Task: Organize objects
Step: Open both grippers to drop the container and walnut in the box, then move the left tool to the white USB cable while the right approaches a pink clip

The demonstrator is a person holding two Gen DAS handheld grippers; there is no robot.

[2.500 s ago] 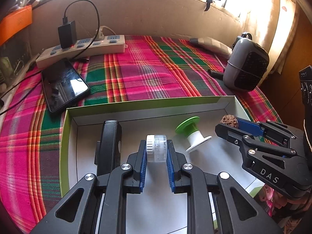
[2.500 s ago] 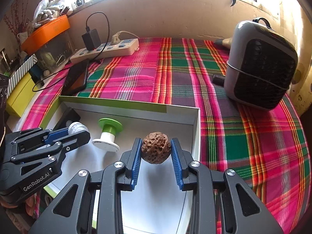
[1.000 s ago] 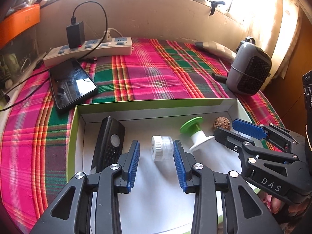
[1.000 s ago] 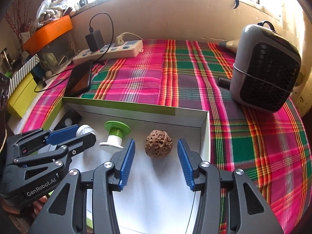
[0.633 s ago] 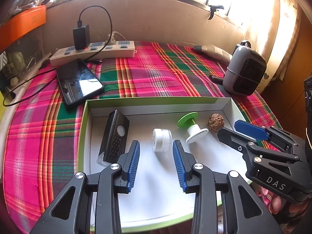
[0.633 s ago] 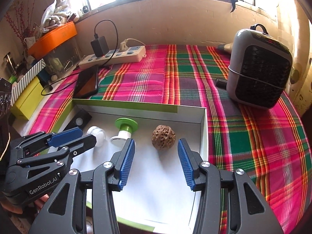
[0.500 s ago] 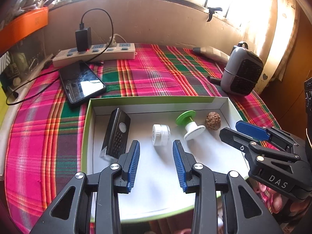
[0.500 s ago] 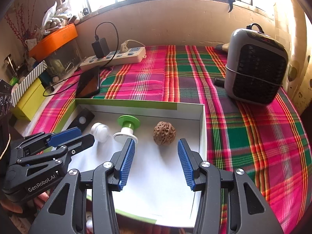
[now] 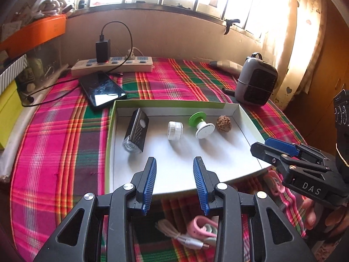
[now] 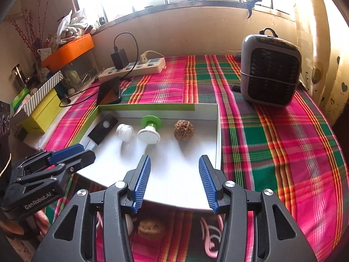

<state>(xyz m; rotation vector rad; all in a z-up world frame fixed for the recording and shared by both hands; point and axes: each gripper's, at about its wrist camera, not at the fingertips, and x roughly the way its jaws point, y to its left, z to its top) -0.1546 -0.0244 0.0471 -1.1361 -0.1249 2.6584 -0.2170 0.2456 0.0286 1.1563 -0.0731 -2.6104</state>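
A shallow white box with a green rim (image 9: pixel 170 104) (image 10: pixel 152 107) lies on the plaid cloth. In it, left to right, lie a black bike light (image 9: pixel 136 131) (image 10: pixel 102 130), a small white cap (image 9: pixel 175 130) (image 10: pixel 124 131), a green and white spool (image 9: pixel 199 123) (image 10: pixel 150 128) and a brown walnut (image 9: pixel 223 123) (image 10: pixel 183 129). My left gripper (image 9: pixel 174 184) is open and empty, pulled back over the box's near edge. My right gripper (image 10: pixel 174 182) is open and empty, also near the front edge; it shows at the right in the left wrist view (image 9: pixel 273 148).
A black phone (image 9: pixel 102 90), a power strip with a charger (image 9: pixel 112 63) and a grey heater (image 9: pixel 256 80) (image 10: pixel 270 69) stand behind the box. A white cable (image 9: pixel 181 235), pink items and a second walnut (image 10: pixel 150 228) lie in front. Yellow and orange boxes stand at the left.
Both grippers opened and let go of the white cap and the walnut, which now lie in the box. Both grippers then pulled back and up toward the box's front edge.
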